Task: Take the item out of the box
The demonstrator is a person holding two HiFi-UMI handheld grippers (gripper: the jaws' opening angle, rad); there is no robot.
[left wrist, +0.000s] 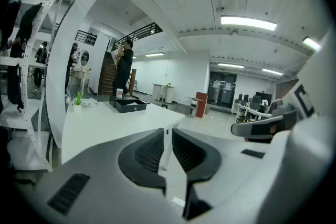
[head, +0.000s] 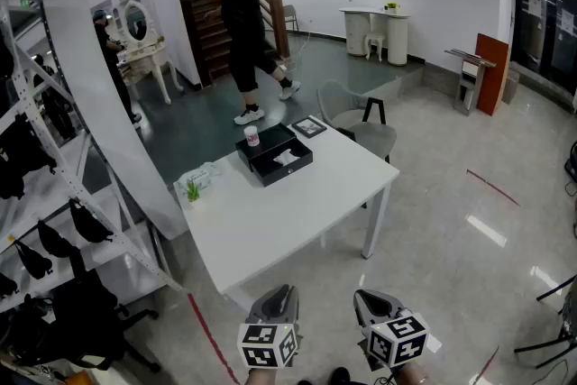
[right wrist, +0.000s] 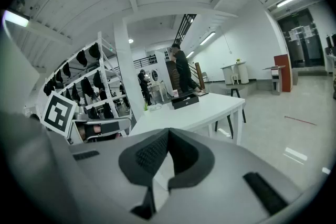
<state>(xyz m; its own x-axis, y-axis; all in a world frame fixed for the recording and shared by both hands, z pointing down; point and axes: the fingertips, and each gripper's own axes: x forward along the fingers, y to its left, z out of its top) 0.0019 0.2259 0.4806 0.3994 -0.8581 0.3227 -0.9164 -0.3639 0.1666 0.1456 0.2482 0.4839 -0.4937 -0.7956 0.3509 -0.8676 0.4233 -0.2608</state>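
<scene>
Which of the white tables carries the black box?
The large foreground table; the black box sits at its far end. The mirrored dressing table and wall counter lack it.

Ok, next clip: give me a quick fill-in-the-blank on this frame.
1. The open box on the white table is ____ in colour.
2. The left gripper and the right gripper both have their jaws ____.
3. Seen from the grippers, the box sits at the table's ____ end.
Missing words: black; shut; far.
</scene>
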